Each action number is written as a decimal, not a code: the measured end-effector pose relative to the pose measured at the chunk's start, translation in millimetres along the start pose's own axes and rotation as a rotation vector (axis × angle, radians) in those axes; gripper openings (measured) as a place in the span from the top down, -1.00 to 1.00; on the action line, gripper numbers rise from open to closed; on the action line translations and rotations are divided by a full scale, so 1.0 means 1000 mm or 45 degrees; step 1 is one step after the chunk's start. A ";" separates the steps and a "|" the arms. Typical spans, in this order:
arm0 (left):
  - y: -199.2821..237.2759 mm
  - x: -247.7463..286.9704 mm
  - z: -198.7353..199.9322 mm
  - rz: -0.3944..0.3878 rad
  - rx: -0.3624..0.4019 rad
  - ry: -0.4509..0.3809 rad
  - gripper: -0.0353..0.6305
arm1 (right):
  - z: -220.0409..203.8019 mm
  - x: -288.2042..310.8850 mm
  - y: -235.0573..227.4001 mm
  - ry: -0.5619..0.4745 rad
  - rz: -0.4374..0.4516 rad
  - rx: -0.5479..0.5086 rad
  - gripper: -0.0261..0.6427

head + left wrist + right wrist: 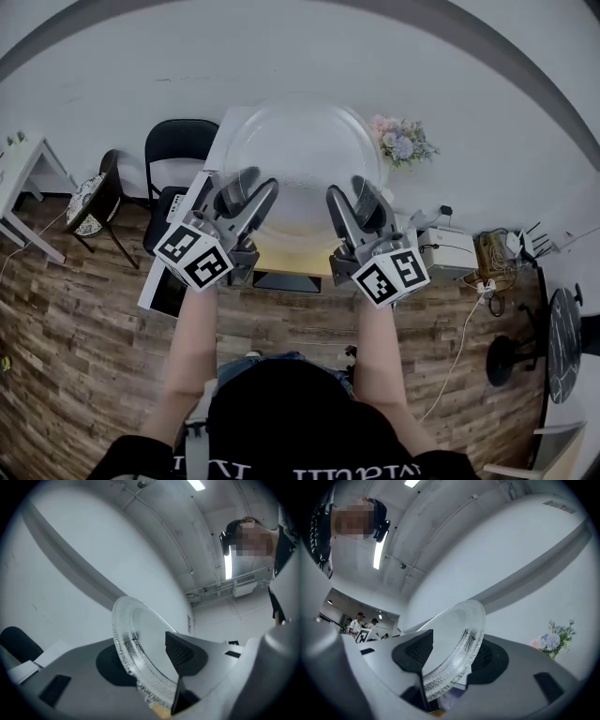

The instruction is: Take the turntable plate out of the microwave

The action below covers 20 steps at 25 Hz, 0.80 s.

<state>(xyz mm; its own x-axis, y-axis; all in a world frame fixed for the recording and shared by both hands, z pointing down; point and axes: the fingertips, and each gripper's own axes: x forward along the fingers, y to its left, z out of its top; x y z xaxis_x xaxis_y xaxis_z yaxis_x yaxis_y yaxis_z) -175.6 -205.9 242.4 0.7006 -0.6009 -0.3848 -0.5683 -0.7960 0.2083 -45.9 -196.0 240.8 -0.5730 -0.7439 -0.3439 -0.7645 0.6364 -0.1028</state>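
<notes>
Left claw (251,187): jaws part-way apart, clamped on the near-left rim of the glass plate (305,159). In the left gripper view the rim runs between the two dark pads of the left claw (145,660), with the plate (140,630) standing on edge across the gap and the textured band of the rim in the bite. Right claw (352,192): jaws somewhat wider, clamped on the near-right rim. In the right gripper view the plate (454,634) sits between the pads of the right claw (450,656), one pad on each face. Plate location: out of the microwave (217,141), held in the air by both claws in front of the white wall, above the microwave and the table (281,258). Its far edge is tipped up. The microwave door (161,286) hangs open at lower left. Hand pose: both bare forearms reach straight forward from the body, roughly parallel and near each other. Both claws angle upward, the marker cubes toward the person. Flowers (403,141) stand to the right of the plate by the wall; a black chair (178,155) stands to the left.
</notes>
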 end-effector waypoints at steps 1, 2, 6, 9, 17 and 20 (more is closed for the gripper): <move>-0.003 0.000 0.005 -0.014 0.025 -0.018 0.37 | 0.005 0.000 0.003 -0.026 0.006 -0.019 0.25; -0.006 0.000 0.009 -0.027 0.047 -0.033 0.37 | 0.010 -0.001 0.005 -0.050 0.011 -0.038 0.25; -0.013 0.001 0.022 -0.068 0.106 -0.078 0.34 | 0.024 -0.003 0.014 -0.122 0.012 -0.121 0.25; -0.018 0.001 0.030 -0.096 0.157 -0.119 0.32 | 0.032 -0.004 0.020 -0.157 0.018 -0.168 0.24; -0.025 0.002 0.040 -0.130 0.228 -0.203 0.29 | 0.046 -0.005 0.025 -0.194 0.034 -0.249 0.23; -0.025 0.003 0.040 -0.126 0.218 -0.192 0.29 | 0.045 -0.005 0.024 -0.189 0.025 -0.255 0.23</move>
<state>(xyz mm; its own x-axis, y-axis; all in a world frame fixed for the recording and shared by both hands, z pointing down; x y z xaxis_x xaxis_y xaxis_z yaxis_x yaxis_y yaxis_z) -176.6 -184.8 200.6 0.6917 -0.4925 -0.5282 -0.5737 -0.8189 0.0122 -48.0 -167.3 197.9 -0.5499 -0.6842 -0.4791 -0.8054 0.5864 0.0869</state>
